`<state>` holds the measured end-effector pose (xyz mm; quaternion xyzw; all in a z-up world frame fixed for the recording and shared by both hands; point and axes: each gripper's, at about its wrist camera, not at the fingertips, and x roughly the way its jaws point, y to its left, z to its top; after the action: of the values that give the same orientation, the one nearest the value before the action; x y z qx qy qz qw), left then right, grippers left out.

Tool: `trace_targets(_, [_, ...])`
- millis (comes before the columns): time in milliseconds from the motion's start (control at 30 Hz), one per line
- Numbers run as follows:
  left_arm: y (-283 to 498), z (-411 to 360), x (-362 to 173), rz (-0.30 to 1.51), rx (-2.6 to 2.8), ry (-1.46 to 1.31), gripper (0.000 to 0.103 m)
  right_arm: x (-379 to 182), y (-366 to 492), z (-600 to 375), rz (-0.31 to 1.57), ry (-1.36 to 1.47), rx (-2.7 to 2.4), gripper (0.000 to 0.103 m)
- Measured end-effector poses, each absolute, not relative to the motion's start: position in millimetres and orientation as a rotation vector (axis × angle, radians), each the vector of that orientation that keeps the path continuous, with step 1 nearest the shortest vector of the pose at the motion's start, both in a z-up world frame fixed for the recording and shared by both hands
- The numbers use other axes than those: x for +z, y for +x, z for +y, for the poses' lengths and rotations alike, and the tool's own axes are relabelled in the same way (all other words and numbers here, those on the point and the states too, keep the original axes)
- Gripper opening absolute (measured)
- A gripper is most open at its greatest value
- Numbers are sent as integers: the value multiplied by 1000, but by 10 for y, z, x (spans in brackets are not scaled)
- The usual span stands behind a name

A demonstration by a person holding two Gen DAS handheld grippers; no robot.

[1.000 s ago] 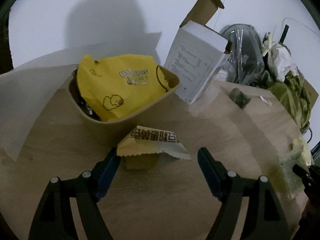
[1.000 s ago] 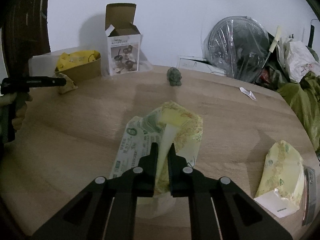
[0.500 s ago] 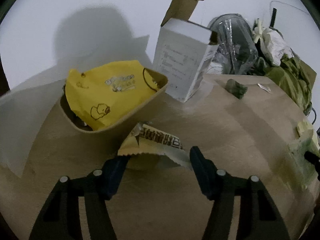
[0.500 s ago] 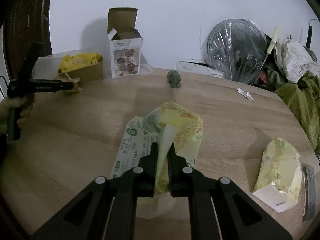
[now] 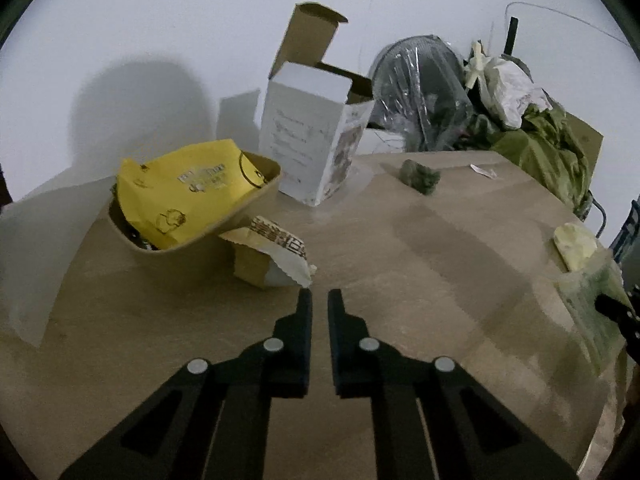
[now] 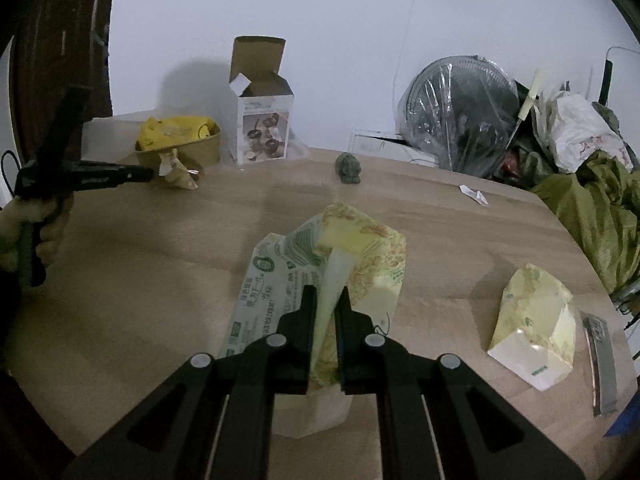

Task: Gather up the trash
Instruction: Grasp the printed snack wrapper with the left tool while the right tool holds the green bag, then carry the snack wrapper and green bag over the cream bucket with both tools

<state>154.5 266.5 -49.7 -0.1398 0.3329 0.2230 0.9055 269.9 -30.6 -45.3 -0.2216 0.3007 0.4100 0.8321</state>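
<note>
A tan paper bowl (image 5: 188, 254) holds a yellow duck-print bag (image 5: 188, 196) at the table's far left. A torn yellow snack wrapper (image 5: 272, 256) leans against the bowl. My left gripper (image 5: 319, 300) is shut, its tips just right of the wrapper's serrated corner; whether it pinches that corner I cannot tell. My right gripper (image 6: 327, 300) is shut on a green and yellow food wrapper (image 6: 352, 252) and holds it over the wooden table (image 6: 160, 280). The left gripper also shows in the right wrist view (image 6: 146, 174), at the wrapper (image 6: 176, 170).
An open white carton (image 5: 316, 140) stands behind the bowl. A small green figurine (image 5: 420, 176) and a paper scrap (image 6: 474, 196) lie farther back. A second yellow wrapper (image 6: 534, 320) and a metal strip (image 6: 600, 364) lie at the right. A wrapped fan (image 6: 460, 116) and green cloth (image 6: 592, 216) crowd the back right.
My left gripper has closed from wide open and now sits right of the snack wrapper, whose view has shifted left. My right gripper keeps hold of the green and yellow wrapper.
</note>
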Motion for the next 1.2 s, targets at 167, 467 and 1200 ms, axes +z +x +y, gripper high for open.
trace_targets(167, [1557, 2796, -467, 711, 498, -353, 69, -439, 2588, -355, 634, -474, 873, 8])
trace_targets(467, [1904, 3108, -692, 746, 578, -441, 78, -464, 2753, -344, 633, -443, 877, 8])
trace_targets(1200, [2107, 2917, -718, 741, 515, -351, 38, -542, 2966, -366, 645, -437, 859, 8])
